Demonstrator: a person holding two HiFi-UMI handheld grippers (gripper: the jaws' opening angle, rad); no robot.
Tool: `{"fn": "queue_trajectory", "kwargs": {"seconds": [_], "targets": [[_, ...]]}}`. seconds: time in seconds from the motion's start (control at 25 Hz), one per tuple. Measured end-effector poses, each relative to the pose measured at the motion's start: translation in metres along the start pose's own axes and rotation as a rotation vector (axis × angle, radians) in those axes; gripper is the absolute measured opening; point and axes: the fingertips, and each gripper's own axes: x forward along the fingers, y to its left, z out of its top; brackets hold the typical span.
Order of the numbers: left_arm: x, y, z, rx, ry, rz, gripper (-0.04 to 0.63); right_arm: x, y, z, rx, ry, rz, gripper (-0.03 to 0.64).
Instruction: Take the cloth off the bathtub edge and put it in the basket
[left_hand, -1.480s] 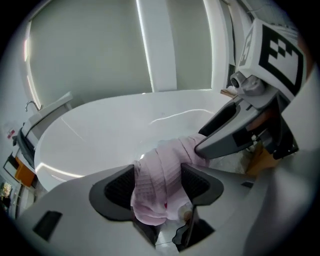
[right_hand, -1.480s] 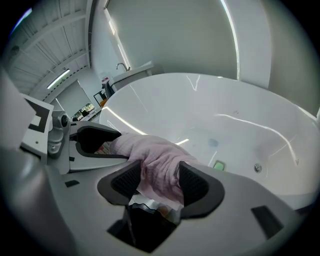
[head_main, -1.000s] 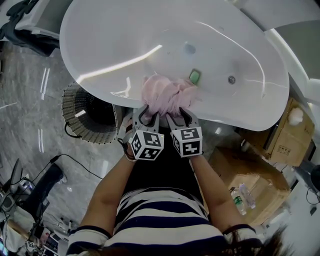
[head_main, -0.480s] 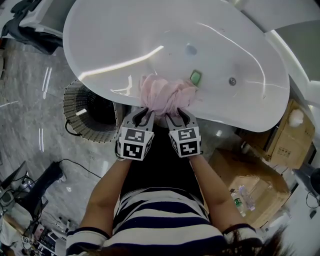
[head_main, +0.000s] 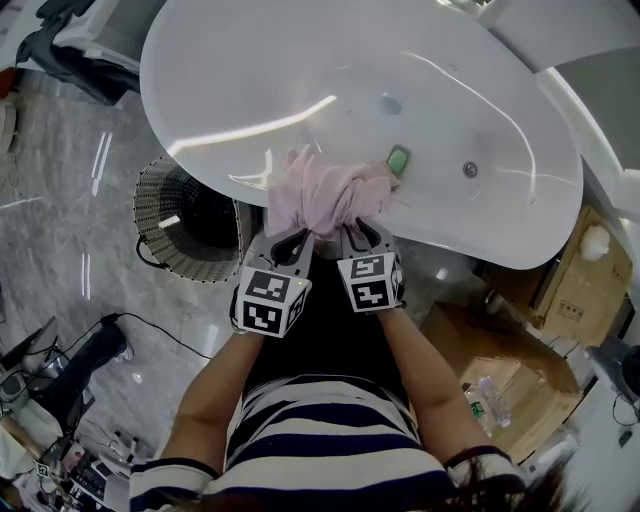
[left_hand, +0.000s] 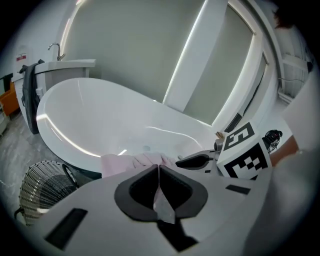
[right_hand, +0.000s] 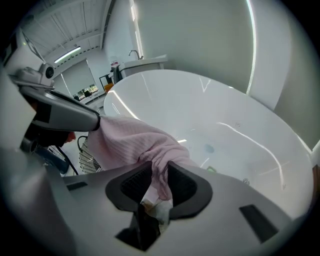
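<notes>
We see the pink cloth (head_main: 325, 195) bunched on the near edge of the bathtub (head_main: 300, 80), with its front folds caught by both tongs. The left tongs (head_main: 290, 240) are fully closed on a thin fold of it, and the right tongs (head_main: 352, 236), whose jaws have just been closing, pinch a thicker bunch between their pads. The wicker basket (head_main: 180, 225) stands on the floor (head_main: 60, 200) below the bathtub's near-left edge, apart from the cloth.
</notes>
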Motion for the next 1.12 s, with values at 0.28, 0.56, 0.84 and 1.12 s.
{"fn": "queue_trajectory", "kwargs": {"seconds": [0.28,0.56,0.84,1.12], "targets": [[-0.001,0.003,-0.004,0.005,0.008,0.004,0.023,-0.002,-0.005,-0.001,0.024,0.011,0.028,0.075],[-0.005,0.012,-0.014,-0.001,0.023,0.028,0.023,-0.011,-0.004,0.003,0.094,-0.016,0.057,0.063],[-0.003,0.016,-0.023,0.008,0.032,0.045,0.023,-0.031,0.001,0.015,0.189,-0.093,0.124,0.060],[-0.014,0.007,-0.011,-0.020,-0.014,0.019,0.023,-0.061,0.014,0.038,0.266,-0.186,0.225,0.060]]}}
